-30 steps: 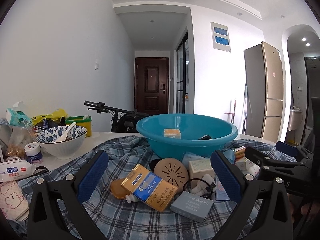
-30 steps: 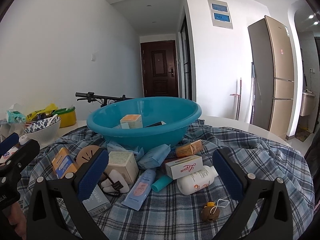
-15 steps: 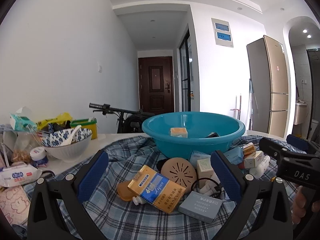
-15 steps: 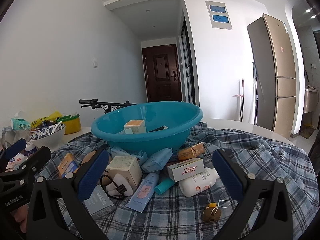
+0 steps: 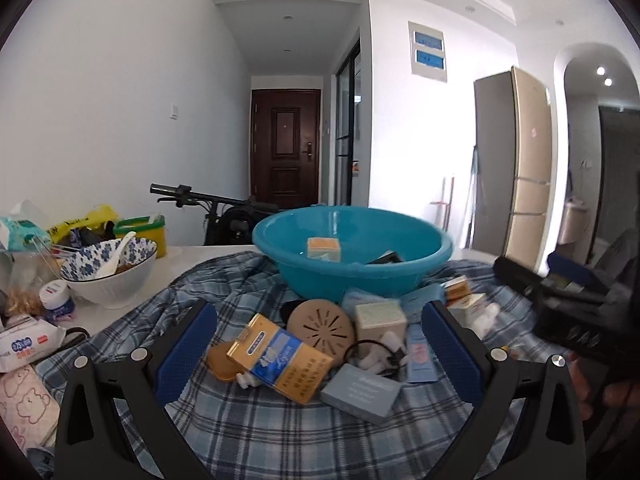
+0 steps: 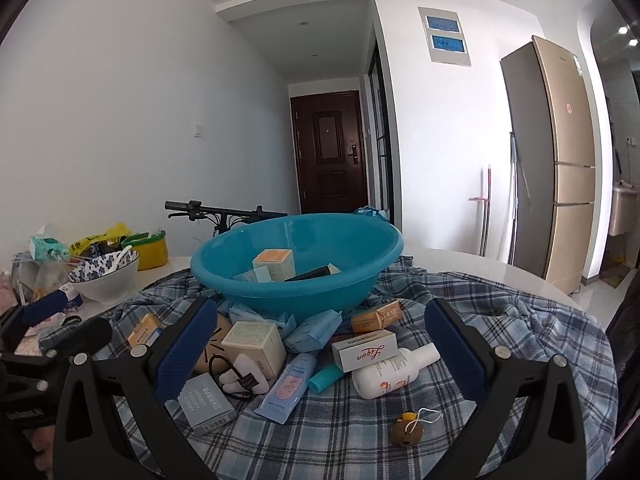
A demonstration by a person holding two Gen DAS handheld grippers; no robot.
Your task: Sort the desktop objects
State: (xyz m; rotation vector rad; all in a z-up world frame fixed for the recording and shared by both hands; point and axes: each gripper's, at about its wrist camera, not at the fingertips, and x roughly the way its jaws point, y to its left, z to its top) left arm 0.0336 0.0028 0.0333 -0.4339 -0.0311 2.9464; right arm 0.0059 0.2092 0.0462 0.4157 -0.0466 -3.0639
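Observation:
A teal basin (image 5: 352,268) (image 6: 298,284) stands on a blue plaid cloth (image 5: 260,432) and holds an orange-topped box (image 6: 274,262) and a dark tube. In front of it lie several small items: a yellow-blue carton (image 5: 280,360), a round tan disc (image 5: 322,326), a grey box (image 5: 360,390), a white box (image 6: 254,340), a blue tube (image 6: 288,386), a white bottle (image 6: 394,368) and a small brown ball (image 6: 407,432). My left gripper (image 5: 316,356) is open and empty above the carton. My right gripper (image 6: 316,354) is open and empty above the tube.
A blue-patterned bowl (image 5: 110,270) with a spoon, a wipes pack (image 5: 28,344), a small jar (image 5: 56,298) and a yellow tub (image 5: 144,232) crowd the left. A bicycle handlebar (image 5: 188,196) stands behind the table. A fridge (image 6: 560,160) is at the right.
Both grippers have risen and drawn back a little, still open and empty. The right gripper has shifted in the left view's right edge. The objects have not moved.

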